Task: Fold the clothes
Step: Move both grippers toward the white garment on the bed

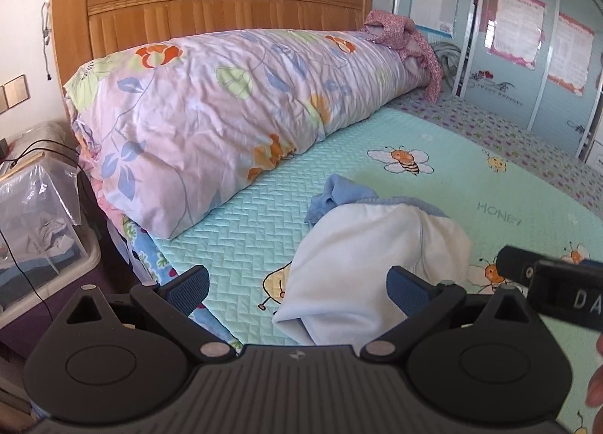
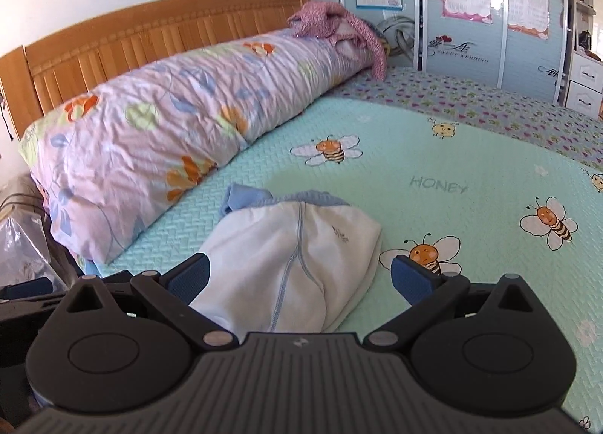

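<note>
A bedroom is shown, with a bed covered by a mint quilted mat [image 2: 414, 155] printed with cartoon bees. Nearest in each wrist view, a black hand-held gripper is seen. The left gripper [image 1: 297, 289] is held with its blue pads spread wide and nothing between them; the right gripper [image 2: 299, 279] is spread the same way and is empty too. Both are held low, just short of the task's garment [image 2: 294, 264], a white piece with blue stitching and blue trim, which lies bunched in a soft heap on the mat near the bed's front edge. A blue part [image 2: 245, 198] is seen sticking out at its far side. Whether this heap is a rough fold or a crumpled pile cannot be settled.

Several risks can be judged. Because layers are piled, a pinch at the near edge could catch more than one layer, so the cloth would be dragged as a lump rather than spread. The mat itself could be caught along with it. With the grippers so close together, they could be knocked against each other.

Farther back, a rolled floral duvet [image 2: 158, 140] lies along a wooden headboard [image 2: 150, 34]; a pink garment [image 2: 335, 25] is draped on its far end.
</note>
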{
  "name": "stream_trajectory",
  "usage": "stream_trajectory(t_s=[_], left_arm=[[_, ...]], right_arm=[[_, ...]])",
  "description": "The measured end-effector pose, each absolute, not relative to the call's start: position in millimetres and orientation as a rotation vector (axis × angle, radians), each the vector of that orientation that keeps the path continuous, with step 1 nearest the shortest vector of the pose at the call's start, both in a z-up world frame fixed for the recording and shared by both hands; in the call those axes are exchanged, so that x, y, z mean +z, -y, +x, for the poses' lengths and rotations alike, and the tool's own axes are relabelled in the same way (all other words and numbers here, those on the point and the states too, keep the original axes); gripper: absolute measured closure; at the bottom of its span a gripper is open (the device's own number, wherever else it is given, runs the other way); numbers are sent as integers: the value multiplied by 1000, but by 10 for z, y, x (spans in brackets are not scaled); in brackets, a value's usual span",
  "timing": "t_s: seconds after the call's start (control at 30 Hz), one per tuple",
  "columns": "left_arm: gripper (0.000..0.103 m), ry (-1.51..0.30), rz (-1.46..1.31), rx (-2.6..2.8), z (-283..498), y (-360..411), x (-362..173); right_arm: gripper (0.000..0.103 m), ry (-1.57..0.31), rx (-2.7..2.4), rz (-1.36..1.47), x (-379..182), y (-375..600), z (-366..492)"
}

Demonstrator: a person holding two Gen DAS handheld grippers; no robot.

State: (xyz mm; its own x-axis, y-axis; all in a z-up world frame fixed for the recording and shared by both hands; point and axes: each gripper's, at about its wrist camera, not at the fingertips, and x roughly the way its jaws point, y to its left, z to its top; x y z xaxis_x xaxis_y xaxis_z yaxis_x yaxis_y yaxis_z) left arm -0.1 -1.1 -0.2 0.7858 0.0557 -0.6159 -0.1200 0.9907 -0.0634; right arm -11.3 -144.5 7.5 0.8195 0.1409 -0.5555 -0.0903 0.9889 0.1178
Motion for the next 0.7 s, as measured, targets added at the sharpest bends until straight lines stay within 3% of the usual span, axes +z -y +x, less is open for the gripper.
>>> stream_trajectory(t_s=[0.3, 0.43, 0.7], left_arm=[[0, -671, -80, 55, 30, 96, 6], [0, -675, -73, 48, 43, 66, -1], [0, -769, -58, -4, 11, 165, -216]], right_arm=[[1, -646, 141, 94, 319, 1612, -16], [1, -654, 162, 85, 414, 2229, 123], [1, -742, 150, 54, 306, 2463, 94]])
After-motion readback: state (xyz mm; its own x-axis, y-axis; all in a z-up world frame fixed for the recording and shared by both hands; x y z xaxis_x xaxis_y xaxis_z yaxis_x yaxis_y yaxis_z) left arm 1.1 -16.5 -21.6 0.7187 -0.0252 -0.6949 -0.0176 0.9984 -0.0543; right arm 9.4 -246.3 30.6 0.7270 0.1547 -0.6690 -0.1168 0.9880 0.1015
